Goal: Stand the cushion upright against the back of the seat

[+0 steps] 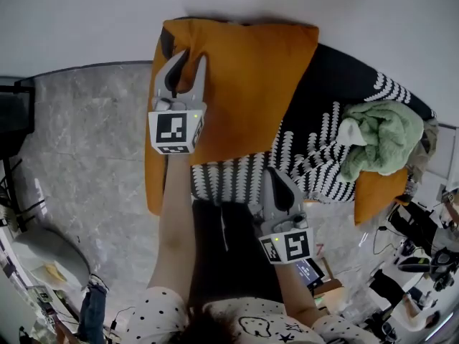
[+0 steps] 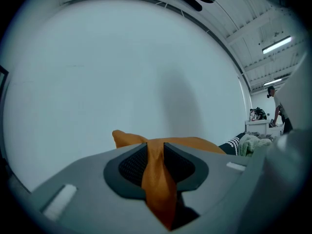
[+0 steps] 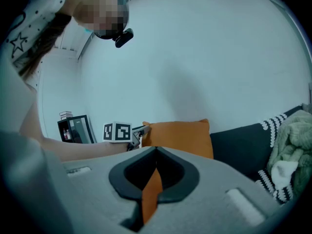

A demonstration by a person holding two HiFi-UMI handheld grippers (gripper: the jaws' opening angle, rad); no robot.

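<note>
The orange cushion (image 1: 244, 84) stands upright at the left end of the dark seat (image 1: 344, 67), its back against the white wall (image 1: 301, 2) behind the seat. The left gripper (image 1: 191, 57) reaches over the seat's left end to the cushion's top corner. Its jaws are parted, with a loose fold of the orange cover between them. The right gripper (image 1: 271, 176) hangs at the seat's front edge, over the striped throw (image 1: 315, 156) and apart from the cushion, its jaws pressed together at the tips. A green blanket (image 1: 384, 138) is heaped toward the seat's right end.
</note>
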